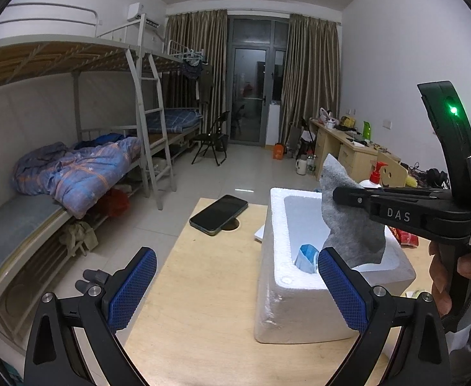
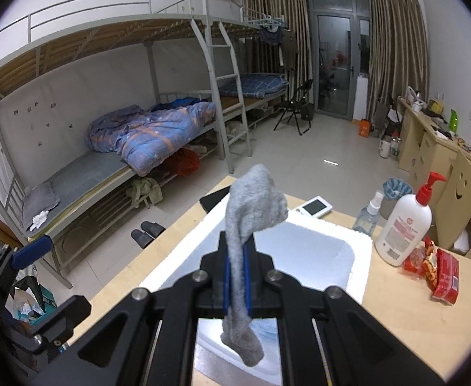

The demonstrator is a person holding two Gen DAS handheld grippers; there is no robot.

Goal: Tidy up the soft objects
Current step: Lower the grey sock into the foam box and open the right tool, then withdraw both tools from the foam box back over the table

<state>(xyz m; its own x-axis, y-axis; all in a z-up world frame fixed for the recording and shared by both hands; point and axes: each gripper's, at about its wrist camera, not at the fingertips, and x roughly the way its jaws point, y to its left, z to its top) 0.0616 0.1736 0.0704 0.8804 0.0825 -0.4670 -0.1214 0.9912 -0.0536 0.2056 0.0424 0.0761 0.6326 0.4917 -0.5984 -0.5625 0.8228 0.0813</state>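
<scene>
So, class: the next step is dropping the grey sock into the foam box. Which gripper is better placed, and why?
Right. The right gripper is already shut on the grey sock, held above the foam box. The left gripper is open and empty.

The phone (image 2: 214, 200) lies mostly hidden behind the foam box (image 2: 362, 259).

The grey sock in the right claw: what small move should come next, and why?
Probably open the right claw to drop the grey sock. The claw is shut on it, and the sock hangs over the open white foam box, where a blue item already lies.
</scene>
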